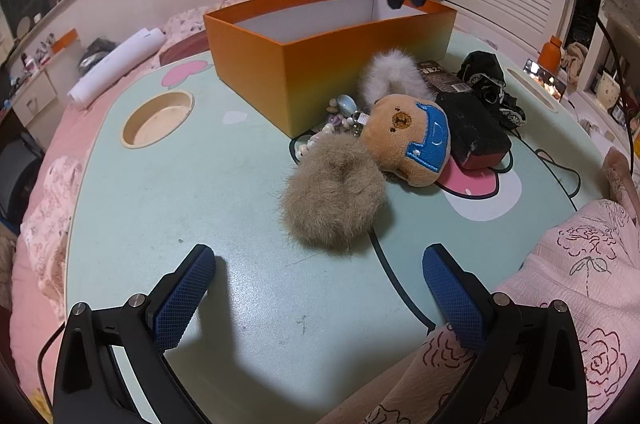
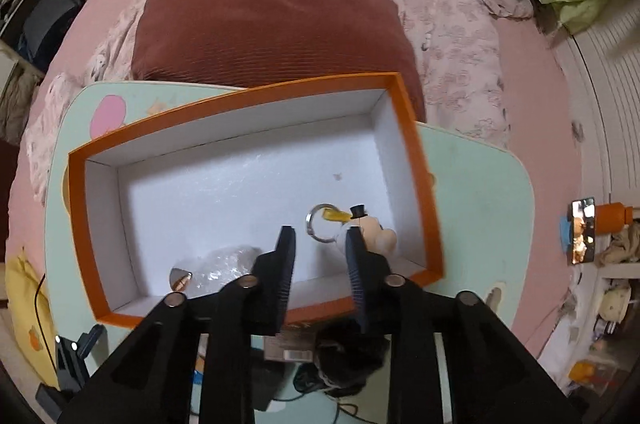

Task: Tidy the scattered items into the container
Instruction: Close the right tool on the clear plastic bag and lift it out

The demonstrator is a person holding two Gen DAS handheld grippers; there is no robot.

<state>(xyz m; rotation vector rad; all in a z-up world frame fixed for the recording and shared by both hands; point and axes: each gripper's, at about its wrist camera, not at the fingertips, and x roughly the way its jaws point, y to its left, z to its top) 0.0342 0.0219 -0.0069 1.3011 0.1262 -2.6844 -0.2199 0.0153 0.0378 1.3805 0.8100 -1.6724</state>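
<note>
An orange box (image 1: 320,63) with a white inside stands at the back of the mint table (image 1: 180,207). In front of it lie a brown fur scrunchie (image 1: 332,191), a bear plush (image 1: 412,139), a white fur scrunchie (image 1: 390,75), a bead charm (image 1: 340,111), a black block (image 1: 472,131) and black lace cloth (image 1: 488,79). My left gripper (image 1: 318,260) is wide open and empty, just short of the brown scrunchie. My right gripper (image 2: 319,232) points down over the box (image 2: 248,95), its jaws slightly apart with nothing between them. Below it a ring keychain with a small figure (image 2: 372,228) lies on the box floor.
A clear plastic wrap (image 2: 224,264) and a small metal piece (image 2: 180,278) lie in the box's near corner. The table has a round cup recess (image 1: 158,119). A person's leg in rose-print cloth (image 1: 580,284) borders the table on the right. Bedding and a maroon cushion (image 2: 272,31) lie behind the box.
</note>
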